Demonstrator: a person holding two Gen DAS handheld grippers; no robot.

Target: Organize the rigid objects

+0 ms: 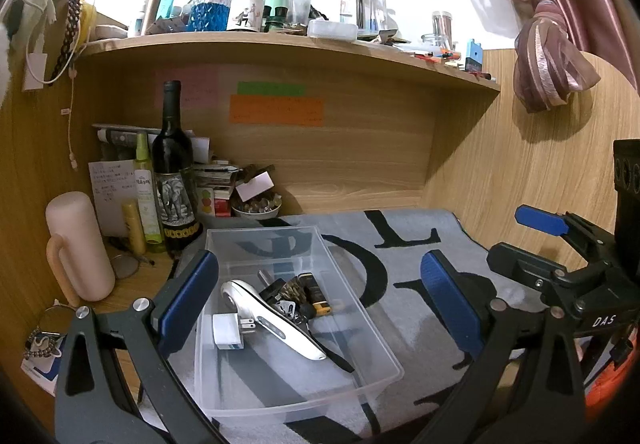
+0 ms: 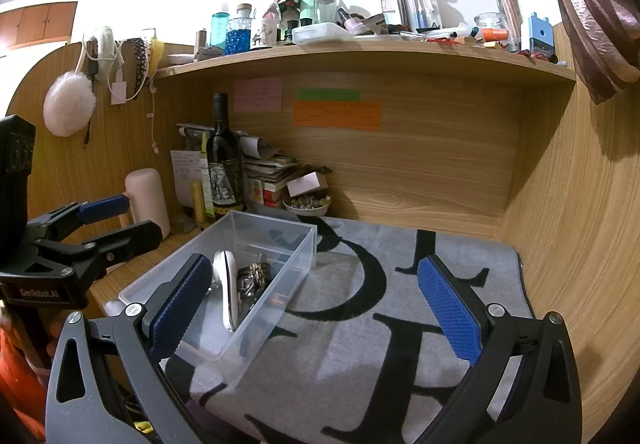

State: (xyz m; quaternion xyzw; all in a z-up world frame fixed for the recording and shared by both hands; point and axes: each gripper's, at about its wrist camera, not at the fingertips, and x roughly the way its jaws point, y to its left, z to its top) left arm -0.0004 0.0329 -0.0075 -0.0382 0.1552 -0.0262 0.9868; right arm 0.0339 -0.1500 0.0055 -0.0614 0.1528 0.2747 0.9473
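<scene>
A clear plastic bin (image 1: 384,356) (image 2: 288,244) sits on a grey mat with black letters (image 1: 400,244) (image 2: 360,344). Inside lie a white-and-silver handheld device (image 1: 276,320) (image 2: 226,284), a white plug adapter (image 1: 228,332), a dark patterned item (image 1: 292,286) (image 2: 254,274), a yellow-and-black lighter (image 1: 318,302) and some keys. My left gripper (image 1: 320,304) hangs open over the bin with nothing between its fingers. My right gripper (image 2: 316,304) is open over the mat, just right of the bin, holding nothing. Each gripper shows in the other's view: the right gripper (image 1: 484,234), the left gripper (image 2: 144,217).
A wine bottle (image 1: 174,171) (image 2: 224,159), a pink mug (image 1: 78,248) (image 2: 148,199), slim bottles, stacked papers and a bowl of small pieces (image 1: 256,207) (image 2: 306,203) crowd the desk's back left. A cluttered shelf (image 1: 288,43) (image 2: 360,51) runs overhead. Wooden walls enclose the desk; a curtain (image 1: 556,43) hangs right.
</scene>
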